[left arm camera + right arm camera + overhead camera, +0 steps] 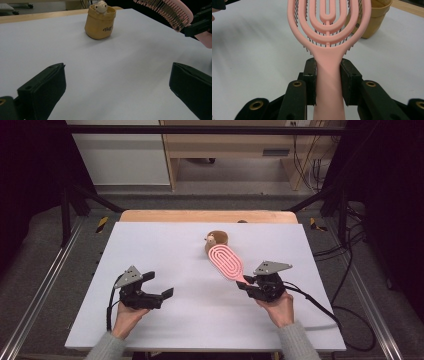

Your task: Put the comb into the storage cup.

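Right claw point(328, 82) clamped on the handle of a pink vented hairbrush point(329, 37); left claw point(159, 289) wide open, holding nothing.

Landmark: tan fabric pouch point(100, 23) with a small plush toy point(100, 6) peeking out, standing at the far middle of the white worktop point(165, 245). Brush is lifted clear of the worktop, bristles down, its head just near-side of the pouch and partly overlapping it from above. Left claw rests well apart from the pouch, toward the person. Judgement: pick-up done; brush not yet set into the pouch. Remaining: carry over the pouch's mouth, lower, release.
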Demonstrator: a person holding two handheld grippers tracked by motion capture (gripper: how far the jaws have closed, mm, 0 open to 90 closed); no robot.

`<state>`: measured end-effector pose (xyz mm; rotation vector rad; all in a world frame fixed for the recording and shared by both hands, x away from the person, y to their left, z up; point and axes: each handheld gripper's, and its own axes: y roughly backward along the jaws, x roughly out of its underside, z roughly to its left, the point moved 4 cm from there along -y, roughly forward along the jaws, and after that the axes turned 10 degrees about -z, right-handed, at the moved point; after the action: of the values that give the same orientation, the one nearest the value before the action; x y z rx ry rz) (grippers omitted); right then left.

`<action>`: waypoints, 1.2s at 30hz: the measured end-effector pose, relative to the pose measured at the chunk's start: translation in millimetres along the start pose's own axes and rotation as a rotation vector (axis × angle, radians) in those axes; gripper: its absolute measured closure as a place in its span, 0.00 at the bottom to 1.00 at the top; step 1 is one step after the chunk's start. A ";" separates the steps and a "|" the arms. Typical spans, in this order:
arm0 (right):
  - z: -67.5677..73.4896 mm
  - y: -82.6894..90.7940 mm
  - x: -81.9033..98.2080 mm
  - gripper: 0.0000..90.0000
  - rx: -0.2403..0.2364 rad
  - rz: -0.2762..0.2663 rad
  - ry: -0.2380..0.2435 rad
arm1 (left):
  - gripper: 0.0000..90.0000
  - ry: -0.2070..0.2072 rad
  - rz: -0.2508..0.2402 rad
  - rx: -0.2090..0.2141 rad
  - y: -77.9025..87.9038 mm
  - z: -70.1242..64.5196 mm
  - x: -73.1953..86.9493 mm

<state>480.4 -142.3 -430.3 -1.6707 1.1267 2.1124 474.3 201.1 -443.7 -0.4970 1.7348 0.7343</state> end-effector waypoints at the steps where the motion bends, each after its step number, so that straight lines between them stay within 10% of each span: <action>1: 0.5 0.2 -0.4 0.77 0.000 -0.002 0.000 | 0.01 -0.001 -0.001 0.002 -0.5 -1.0 -1.3; 36: 10.2 -1.8 -4.4 0.77 -0.028 -0.029 0.012 | 0.01 0.066 -0.055 0.065 -40.9 -33.5 -24.3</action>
<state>475.5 -132.9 -426.5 -1.7042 1.0743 2.1127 484.8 147.5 -423.7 -0.5273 1.7933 0.6266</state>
